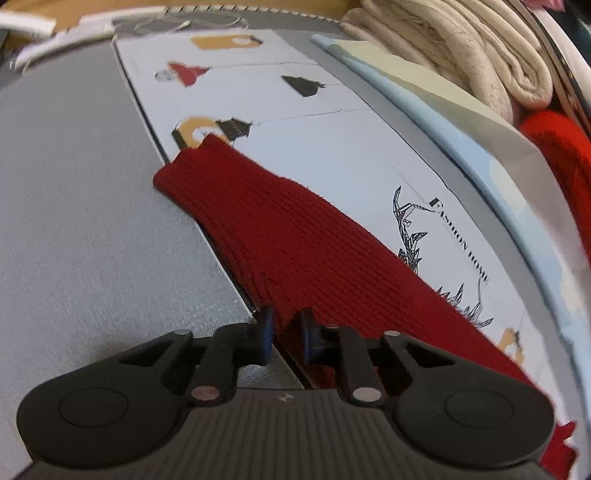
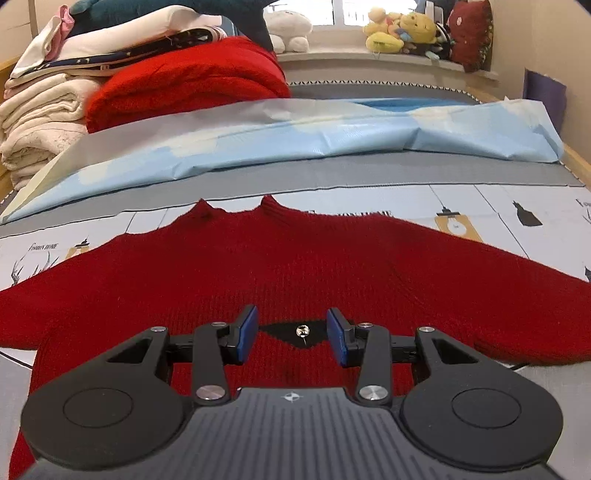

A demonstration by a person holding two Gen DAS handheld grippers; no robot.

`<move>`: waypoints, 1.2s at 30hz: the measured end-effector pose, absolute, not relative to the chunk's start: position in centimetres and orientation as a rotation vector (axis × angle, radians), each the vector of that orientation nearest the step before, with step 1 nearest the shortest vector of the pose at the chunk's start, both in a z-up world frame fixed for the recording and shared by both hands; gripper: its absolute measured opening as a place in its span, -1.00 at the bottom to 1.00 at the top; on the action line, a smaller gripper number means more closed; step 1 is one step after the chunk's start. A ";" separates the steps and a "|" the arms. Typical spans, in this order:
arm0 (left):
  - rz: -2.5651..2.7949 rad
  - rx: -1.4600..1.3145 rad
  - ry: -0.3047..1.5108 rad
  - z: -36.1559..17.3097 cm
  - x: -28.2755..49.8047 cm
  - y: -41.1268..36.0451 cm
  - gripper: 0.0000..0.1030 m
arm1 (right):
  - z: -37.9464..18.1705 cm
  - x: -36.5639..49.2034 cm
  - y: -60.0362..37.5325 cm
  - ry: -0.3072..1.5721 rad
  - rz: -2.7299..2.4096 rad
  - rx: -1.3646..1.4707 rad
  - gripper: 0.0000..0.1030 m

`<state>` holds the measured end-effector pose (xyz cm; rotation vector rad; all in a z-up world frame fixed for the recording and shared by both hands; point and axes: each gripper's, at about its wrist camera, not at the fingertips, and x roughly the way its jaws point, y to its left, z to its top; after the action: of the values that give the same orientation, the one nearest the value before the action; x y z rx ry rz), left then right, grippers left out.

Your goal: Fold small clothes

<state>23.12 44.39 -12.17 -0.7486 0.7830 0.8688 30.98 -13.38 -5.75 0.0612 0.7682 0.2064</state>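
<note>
A dark red knit sweater (image 2: 295,266) lies flat on a white printed mat (image 2: 491,206), collar away from me and both sleeves spread out. It has a black patch with a small metal stud (image 2: 303,330) on the chest. My right gripper (image 2: 291,339) is open just above the chest, its blue pads (image 2: 249,332) on either side of the patch. In the left wrist view one sleeve (image 1: 280,243) runs across the mat (image 1: 332,147). My left gripper (image 1: 286,332) sits at the sleeve's near edge, its jaws narrowly parted with a slim gap, and nothing is visibly pinched.
A crumpled light blue sheet (image 2: 332,129) lies behind the mat on the grey bed cover (image 1: 74,221). Stacked folded clothes stand at the back left: cream towels (image 2: 37,122), a bright red knit (image 2: 184,81). Plush toys (image 2: 402,29) line the window sill.
</note>
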 end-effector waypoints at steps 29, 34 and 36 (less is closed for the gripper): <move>0.784 -0.697 0.681 -9.3 25.3 37.0 -0.07 | -5.7 29.3 -17.4 0.820 0.220 0.097 -0.21; 0.896 -0.873 0.666 -10.9 22.1 43.0 -0.01 | -5.4 29.5 -16.3 0.812 0.236 0.087 -0.21; 0.888 -0.946 0.652 -11.3 21.4 44.5 -0.04 | -5.5 29.6 -15.7 0.811 0.237 0.073 -0.21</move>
<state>21.44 44.53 -11.29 -0.9460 0.6523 0.8876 29.57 -15.75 -5.50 0.0730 0.8111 0.2369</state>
